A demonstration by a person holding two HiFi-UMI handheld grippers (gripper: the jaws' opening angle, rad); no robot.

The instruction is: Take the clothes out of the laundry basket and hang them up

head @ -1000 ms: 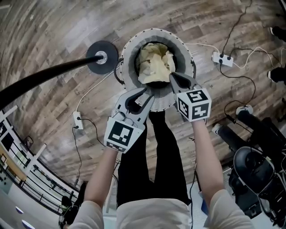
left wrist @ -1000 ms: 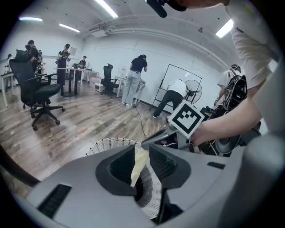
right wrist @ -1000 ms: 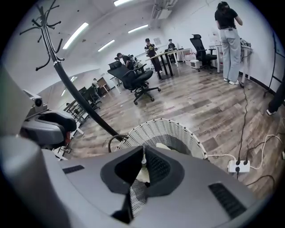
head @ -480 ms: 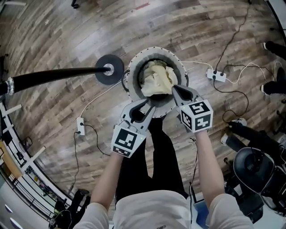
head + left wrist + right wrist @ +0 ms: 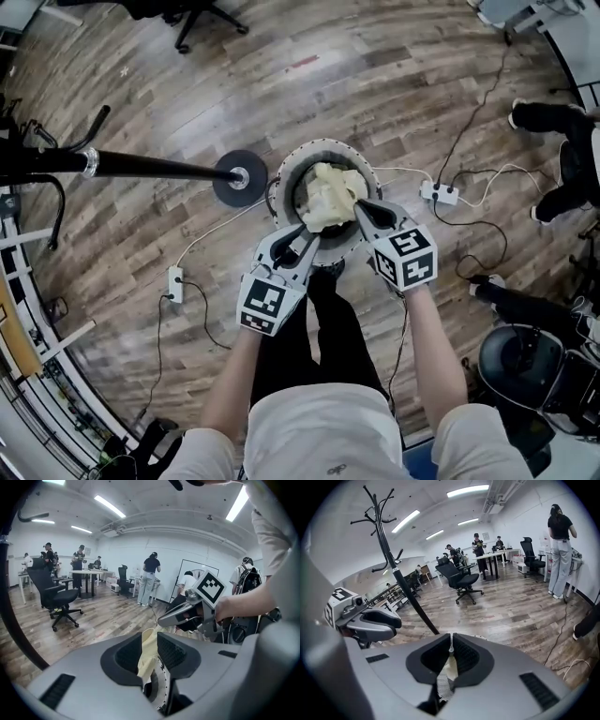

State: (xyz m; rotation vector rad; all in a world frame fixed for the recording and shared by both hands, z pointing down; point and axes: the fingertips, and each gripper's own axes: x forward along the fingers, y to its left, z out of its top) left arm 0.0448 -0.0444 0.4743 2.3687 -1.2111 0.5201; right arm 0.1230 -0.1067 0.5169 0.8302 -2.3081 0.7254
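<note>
Your left gripper (image 5: 312, 241) and right gripper (image 5: 357, 210) each pinch the yellow garment (image 5: 328, 190) at separate spots over the mid-frame laundry basket (image 5: 285, 180), likely to lift it out spread.

Wood-plank floor (image 5: 141, 234) spreads beneath white walls (image 5: 131, 550), ceiling strip lights (image 5: 110, 506), black office chairs (image 5: 464, 581) and a desk (image 5: 86, 572)

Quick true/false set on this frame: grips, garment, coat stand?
1. The left gripper and the right gripper both grip the pale yellow garment. True.
2. The garment hangs on the coat stand. False: it is bunched at the opening of the laundry basket.
3. The coat stand's base stands beside the basket, on the person's left. True.
4. The right gripper's jaws gape wide and empty. False: they are nearly together, pinching cloth.
</note>
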